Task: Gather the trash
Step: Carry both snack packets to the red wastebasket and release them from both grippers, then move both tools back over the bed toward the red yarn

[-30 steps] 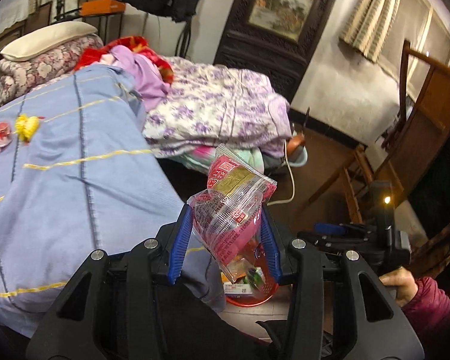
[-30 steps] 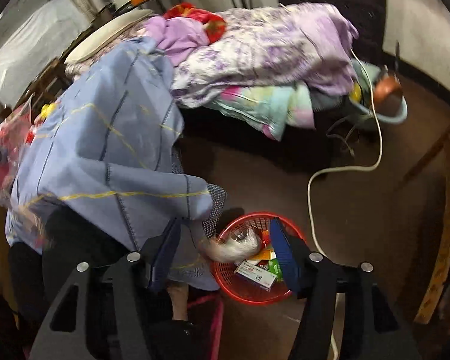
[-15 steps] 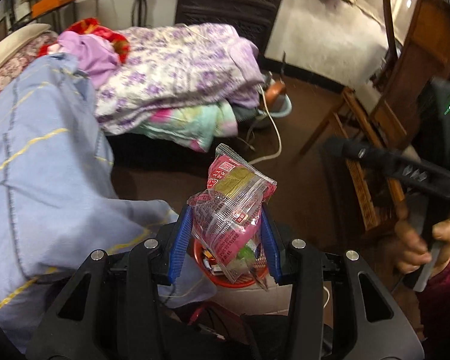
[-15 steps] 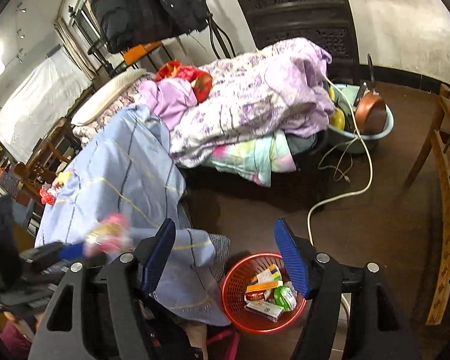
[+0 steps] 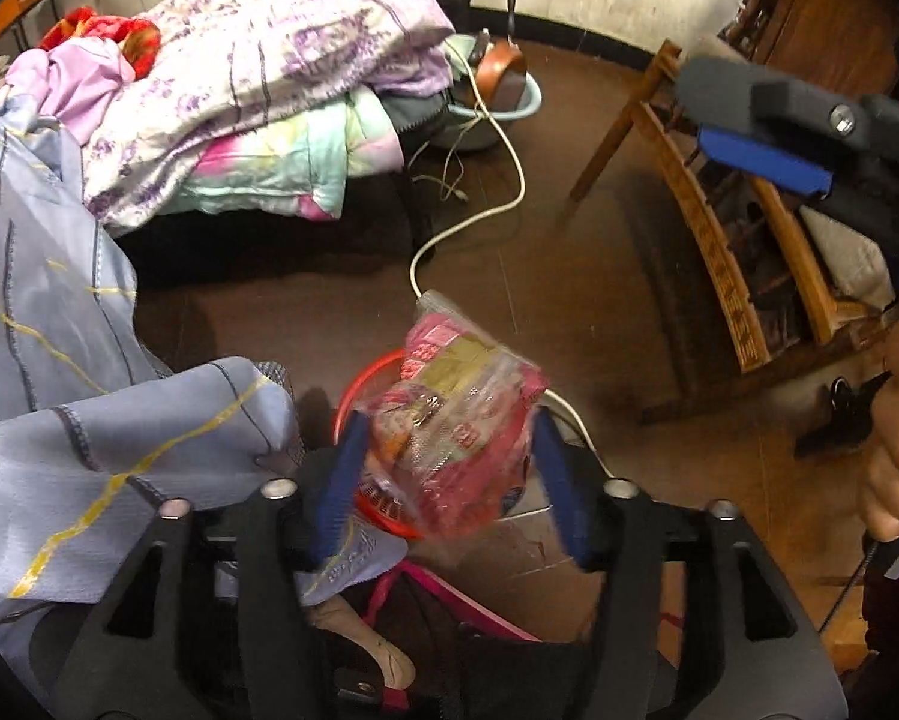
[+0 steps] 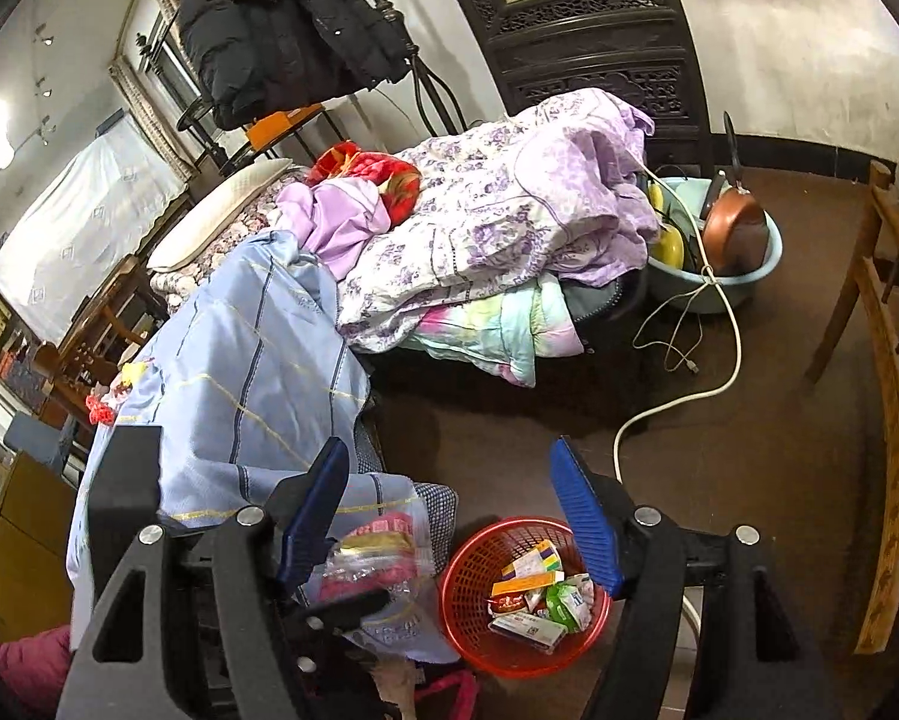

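A clear snack bag (image 5: 449, 420) with pink and yellow packets hangs blurred between the blue pads of my left gripper (image 5: 449, 420). The jaws are opening and stand wider than the bag, which is right above the red mesh basket (image 5: 383, 510). In the right wrist view the same bag (image 6: 377, 558) sits just left of the basket (image 6: 479, 654), which holds several small packets and boxes. My right gripper (image 6: 447, 444) is open with nothing in it, above the basket. One of its blue pads (image 5: 761, 159) shows at the upper right of the left wrist view.
A blue striped cloth (image 6: 251, 372) drapes down right beside the basket. Piled bedding (image 6: 509, 228) lies behind it. A white cable (image 5: 479, 222) runs across the dark floor. A wooden chair (image 5: 719, 252) stands at right, and a basin with a pan (image 6: 737, 234) beyond.
My left gripper has swung down from the bed to over the basket, and its jaws have spread off the bag. The right gripper has tilted up from looking down into the basket.
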`<state>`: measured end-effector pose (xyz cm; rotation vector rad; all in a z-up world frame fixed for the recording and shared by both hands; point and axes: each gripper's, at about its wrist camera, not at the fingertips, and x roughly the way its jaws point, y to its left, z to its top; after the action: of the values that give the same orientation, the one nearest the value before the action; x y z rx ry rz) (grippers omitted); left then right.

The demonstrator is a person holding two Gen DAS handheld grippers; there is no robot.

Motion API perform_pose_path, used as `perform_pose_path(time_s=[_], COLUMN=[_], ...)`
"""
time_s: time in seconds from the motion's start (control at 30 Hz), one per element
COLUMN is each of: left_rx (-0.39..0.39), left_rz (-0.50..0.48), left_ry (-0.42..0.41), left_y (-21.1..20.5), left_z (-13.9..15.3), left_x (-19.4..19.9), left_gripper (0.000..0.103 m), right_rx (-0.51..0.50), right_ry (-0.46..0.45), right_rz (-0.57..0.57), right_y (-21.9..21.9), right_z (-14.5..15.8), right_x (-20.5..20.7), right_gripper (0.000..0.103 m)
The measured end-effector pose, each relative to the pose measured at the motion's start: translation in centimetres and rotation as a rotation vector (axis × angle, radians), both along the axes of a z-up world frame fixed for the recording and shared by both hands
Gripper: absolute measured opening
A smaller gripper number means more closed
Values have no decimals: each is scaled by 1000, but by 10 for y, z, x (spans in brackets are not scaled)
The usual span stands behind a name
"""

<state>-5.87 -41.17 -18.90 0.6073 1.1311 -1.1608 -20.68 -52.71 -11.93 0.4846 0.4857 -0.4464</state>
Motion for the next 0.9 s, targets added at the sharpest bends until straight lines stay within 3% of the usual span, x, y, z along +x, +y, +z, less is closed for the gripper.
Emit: perform_pose_path(time_s=[0.1, 0.4, 0.9], left_rx=[5, -1, -120], left_rz=[-1, 34, 165], left_ry=[-16, -32, -86], left_y=[-2, 5, 45], left_z=[0, 7, 60], left_x=[-1, 9, 37], left_gripper=[75, 77, 79], right_rx=[3, -11, -100], right_ry=[-5, -6, -10], right_rz=[-2, 0, 44], right_y=[0, 3, 41], right_z=[-2, 1, 33], right_x=[-2, -2, 11], right_gripper=[69, 69, 73])
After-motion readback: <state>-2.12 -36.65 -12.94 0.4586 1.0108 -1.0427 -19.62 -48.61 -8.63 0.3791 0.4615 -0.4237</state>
